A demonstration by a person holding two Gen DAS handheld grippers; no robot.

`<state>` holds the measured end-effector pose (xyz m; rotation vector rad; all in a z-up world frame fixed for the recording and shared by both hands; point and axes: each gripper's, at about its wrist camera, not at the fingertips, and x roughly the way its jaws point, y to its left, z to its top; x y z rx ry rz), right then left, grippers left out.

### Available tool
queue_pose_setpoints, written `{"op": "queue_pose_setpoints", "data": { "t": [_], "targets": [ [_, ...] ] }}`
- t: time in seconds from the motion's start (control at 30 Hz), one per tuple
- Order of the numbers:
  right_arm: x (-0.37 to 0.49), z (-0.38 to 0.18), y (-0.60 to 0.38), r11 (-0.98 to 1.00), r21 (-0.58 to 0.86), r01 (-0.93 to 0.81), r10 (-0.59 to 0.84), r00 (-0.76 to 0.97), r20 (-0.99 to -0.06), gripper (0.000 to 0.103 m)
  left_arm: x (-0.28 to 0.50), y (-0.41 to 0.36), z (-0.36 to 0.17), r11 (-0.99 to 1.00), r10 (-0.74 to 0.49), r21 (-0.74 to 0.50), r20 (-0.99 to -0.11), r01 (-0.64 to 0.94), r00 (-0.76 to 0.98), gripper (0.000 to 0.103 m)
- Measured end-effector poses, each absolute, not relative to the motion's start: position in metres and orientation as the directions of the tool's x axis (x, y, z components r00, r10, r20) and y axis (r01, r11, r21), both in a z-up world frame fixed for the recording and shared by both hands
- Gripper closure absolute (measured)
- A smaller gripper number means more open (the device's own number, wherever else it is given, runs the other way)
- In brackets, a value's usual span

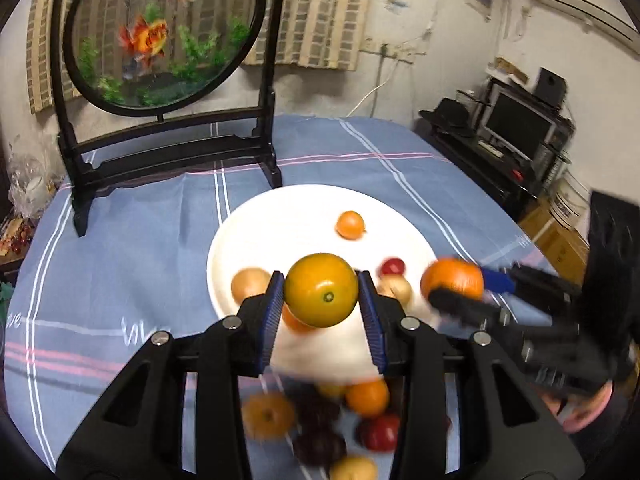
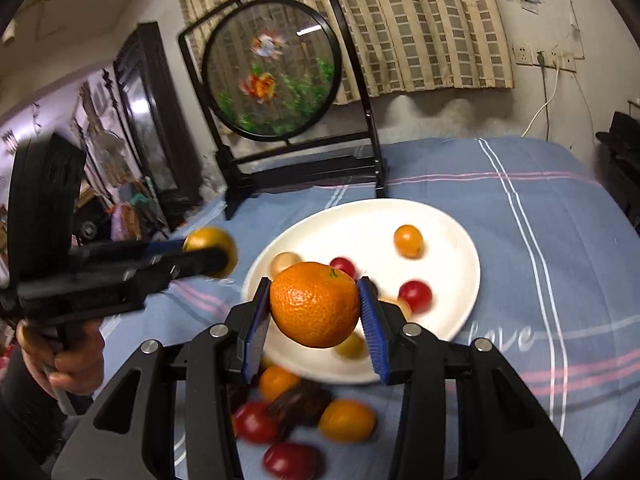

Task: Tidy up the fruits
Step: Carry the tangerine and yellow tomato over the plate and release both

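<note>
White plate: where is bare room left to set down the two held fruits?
The round white plate is bare along its far rim, between the small orange fruit and the black-framed goldfish screen. Its near half is crowded with red, pale and yellow fruits; the loose pile on the blue cloth crowds the near edge.

Two grippers, left gripper (image 1: 322,292) and right gripper (image 2: 315,306), each clamped on one fruit: one yellow-orange citrus (image 1: 320,276), one mandarin (image 2: 312,320). One white plate (image 2: 448,240). On it, by the right wrist view, six small fruits: two red fruits (image 2: 415,295), two tan fruits (image 2: 285,263), one small orange fruit (image 2: 408,241), one yellow fruit (image 2: 351,346). On the striped cloth (image 2: 520,200), one loose fruit pile (image 2: 304,412), too blurred for an exact count. One round goldfish screen (image 2: 272,68).
</note>
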<state>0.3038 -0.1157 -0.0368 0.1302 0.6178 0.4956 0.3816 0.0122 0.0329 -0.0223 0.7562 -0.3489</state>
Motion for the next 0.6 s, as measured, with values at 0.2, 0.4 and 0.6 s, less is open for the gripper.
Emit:
{"op": "queue_pose_setpoints", "data": {
  "t": [0.2, 0.4, 0.6],
  "targets": [
    [0.338, -0.065, -0.099, 0.880, 0.239, -0.412, 0.467, 0.652, -0.597, 0.059, 0.436, 0.008, 0.006, 0.955, -0.286, -0.158, -0.722, 0.251, 0.630, 0.065],
    [0.351, -0.076, -0.090, 0.875, 0.219, -0.432, 0.465, 0.621, -0.631, 0.059, 0.456, 0.006, -0.019, 0.960, -0.267, -0.151, -0.753, 0.237, 0.602, 0.065],
    [0.350, -0.075, -0.085, 0.875, 0.206, -0.438, 0.462, 0.631, -0.623, 0.033, 0.446, 0.014, -0.010, 0.972, -0.226, -0.125, -0.725, 0.198, 0.651, 0.036]
  ]
}}
